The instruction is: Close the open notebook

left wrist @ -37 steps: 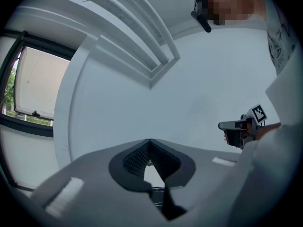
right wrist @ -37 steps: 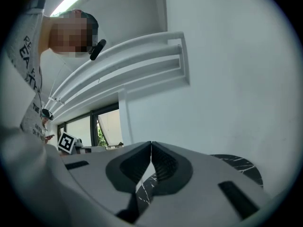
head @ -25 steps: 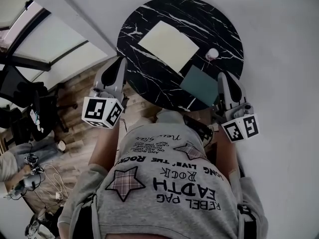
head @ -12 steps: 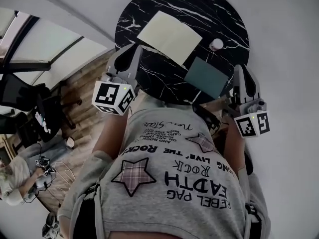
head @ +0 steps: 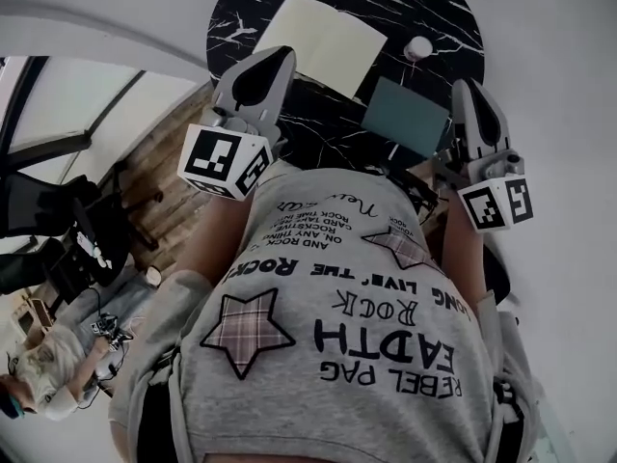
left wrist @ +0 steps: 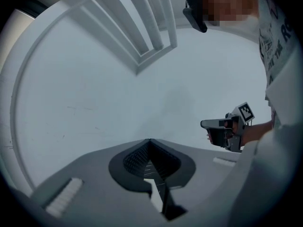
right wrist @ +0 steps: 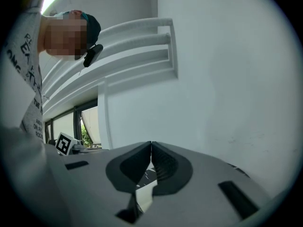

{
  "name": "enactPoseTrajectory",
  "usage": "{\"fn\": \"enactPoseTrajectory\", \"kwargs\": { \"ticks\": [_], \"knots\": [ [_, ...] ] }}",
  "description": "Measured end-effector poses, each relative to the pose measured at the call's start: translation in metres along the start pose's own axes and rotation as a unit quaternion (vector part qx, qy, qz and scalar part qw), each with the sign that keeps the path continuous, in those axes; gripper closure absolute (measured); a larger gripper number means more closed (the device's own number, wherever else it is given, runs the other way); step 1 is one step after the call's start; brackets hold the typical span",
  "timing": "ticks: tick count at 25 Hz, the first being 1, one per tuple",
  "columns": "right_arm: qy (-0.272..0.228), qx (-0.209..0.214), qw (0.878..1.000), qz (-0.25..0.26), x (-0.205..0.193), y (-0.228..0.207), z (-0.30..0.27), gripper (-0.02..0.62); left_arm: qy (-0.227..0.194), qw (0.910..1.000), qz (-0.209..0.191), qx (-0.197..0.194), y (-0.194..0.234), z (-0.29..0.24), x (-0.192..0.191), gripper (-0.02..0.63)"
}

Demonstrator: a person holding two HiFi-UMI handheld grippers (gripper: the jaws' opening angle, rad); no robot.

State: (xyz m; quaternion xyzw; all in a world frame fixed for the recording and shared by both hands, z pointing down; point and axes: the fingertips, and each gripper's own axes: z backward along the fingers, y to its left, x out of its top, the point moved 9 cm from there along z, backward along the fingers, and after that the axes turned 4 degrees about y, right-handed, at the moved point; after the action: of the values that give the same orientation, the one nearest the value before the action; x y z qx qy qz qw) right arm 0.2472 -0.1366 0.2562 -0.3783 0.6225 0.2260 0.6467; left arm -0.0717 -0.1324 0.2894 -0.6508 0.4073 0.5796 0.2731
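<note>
On the black marble table (head: 453,17) ahead of me, the open notebook (head: 323,39) lies flat and untouched. My left gripper (head: 278,58) and right gripper (head: 472,90) have both moved nearer it over the last second. Their jaws are pressed together and empty, so I judge the closing hasn't begun.

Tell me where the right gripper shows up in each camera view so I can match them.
Head view: the right gripper is at the right, by the round table.
Left gripper view: right gripper middle right, seen side-on, marker cube on it.
Right gripper view: right gripper bottom centre, its own jaws together.
Shared landmark: the grey printed shirt, in all three.
</note>
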Motion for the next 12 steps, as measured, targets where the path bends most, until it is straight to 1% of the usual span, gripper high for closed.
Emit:
{"fn": "enactPoseTrajectory", "kwargs": {
  "ticks": [2, 6, 12],
  "knots": [
    [0.002, -0.005, 1.0, -0.006, -0.005, 0.0, 0.0, 0.583, 0.004, 1.0, -0.002, -0.003, 0.001, 0.0, -0.004, 0.597],
    [0.01, -0.008, 1.0, -0.006, -0.01, 0.0, 0.0, 0.583, 0.014, 0.9999, 0.007, -0.006, 0.005, -0.003, -0.014, 0.597],
    [0.018, -0.017, 1.0, 0.0, -0.01, -0.001, -0.002, 0.583, 0.018, 0.9997, 0.01, -0.01, 0.008, 0.0, -0.015, 0.597]
  ]
}}
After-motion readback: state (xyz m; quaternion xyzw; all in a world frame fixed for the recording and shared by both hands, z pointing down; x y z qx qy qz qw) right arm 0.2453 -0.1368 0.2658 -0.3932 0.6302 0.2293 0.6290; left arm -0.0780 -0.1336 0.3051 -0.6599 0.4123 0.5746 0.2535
